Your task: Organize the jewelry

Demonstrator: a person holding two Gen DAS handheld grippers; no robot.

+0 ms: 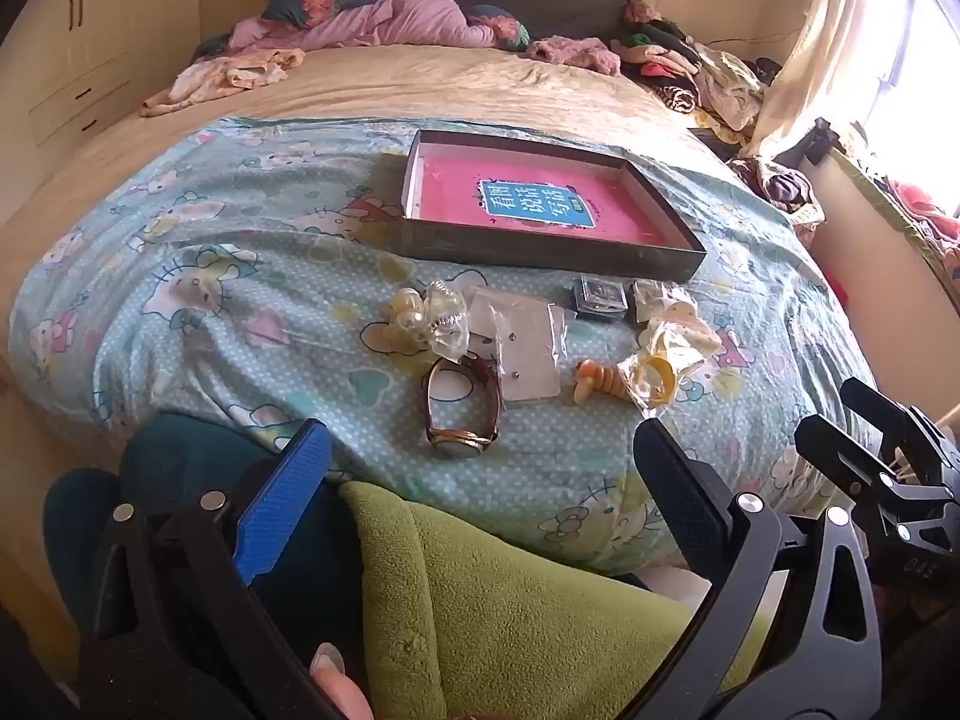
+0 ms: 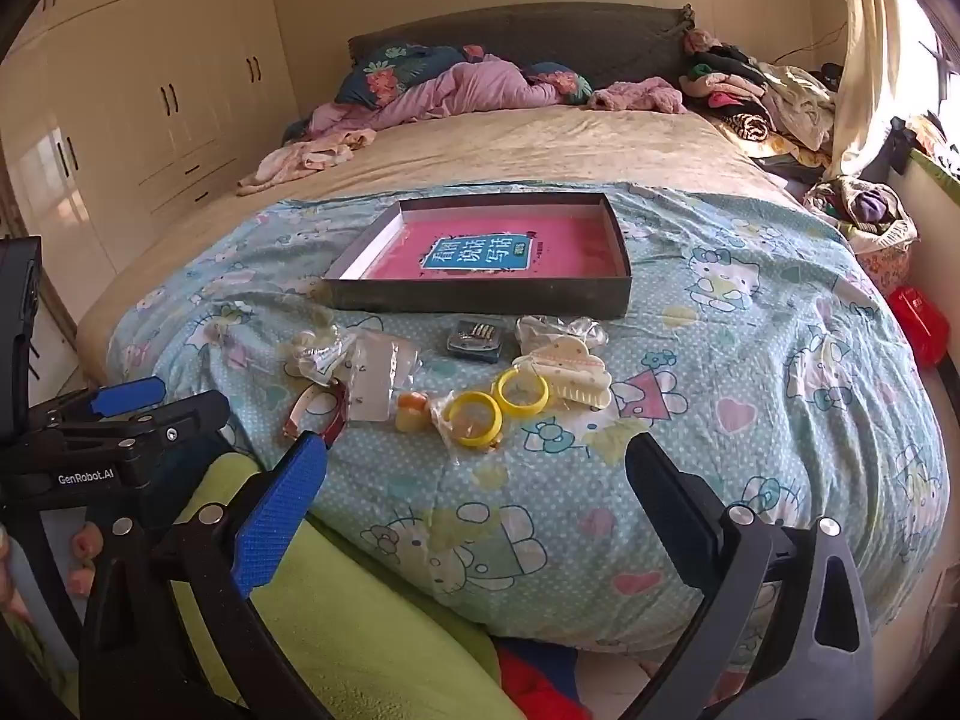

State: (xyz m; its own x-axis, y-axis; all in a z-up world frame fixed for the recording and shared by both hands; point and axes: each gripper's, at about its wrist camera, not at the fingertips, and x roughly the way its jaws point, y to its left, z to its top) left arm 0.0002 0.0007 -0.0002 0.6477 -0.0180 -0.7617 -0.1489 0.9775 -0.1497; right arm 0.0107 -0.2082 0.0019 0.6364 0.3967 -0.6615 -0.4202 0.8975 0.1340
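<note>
A shallow dark box point(image 1: 540, 252) point(image 2: 480, 300) with a pink book cover inside lies on the Hello Kitty quilt point(image 1: 240, 312) point(image 2: 750, 372). In front of it lie jewelry pieces: a brown-strap watch point(image 1: 462, 414) point(image 2: 318, 414), an earring card in plastic point(image 1: 528, 348) point(image 2: 378, 378), pearl hair ties in a bag point(image 1: 420, 318) point(image 2: 312, 351), yellow rings in a bag point(image 1: 654, 378) point(image 2: 498, 405), an orange piece point(image 1: 594, 381) point(image 2: 411, 411), a cream hair claw point(image 2: 570, 378) and a small dark case point(image 1: 600, 297) point(image 2: 474, 339). My left gripper point(image 1: 480, 456) and right gripper point(image 2: 474, 480) are both open and empty, near the bed's front edge.
A green fleece point(image 1: 510, 612) point(image 2: 336, 612) lies below the grippers. Pink bedding and pillows point(image 1: 384, 18) sit at the headboard, clothes piles point(image 2: 762, 96) at the back right. Wardrobes point(image 2: 150, 90) stand left, curtain and window point(image 1: 840, 48) right.
</note>
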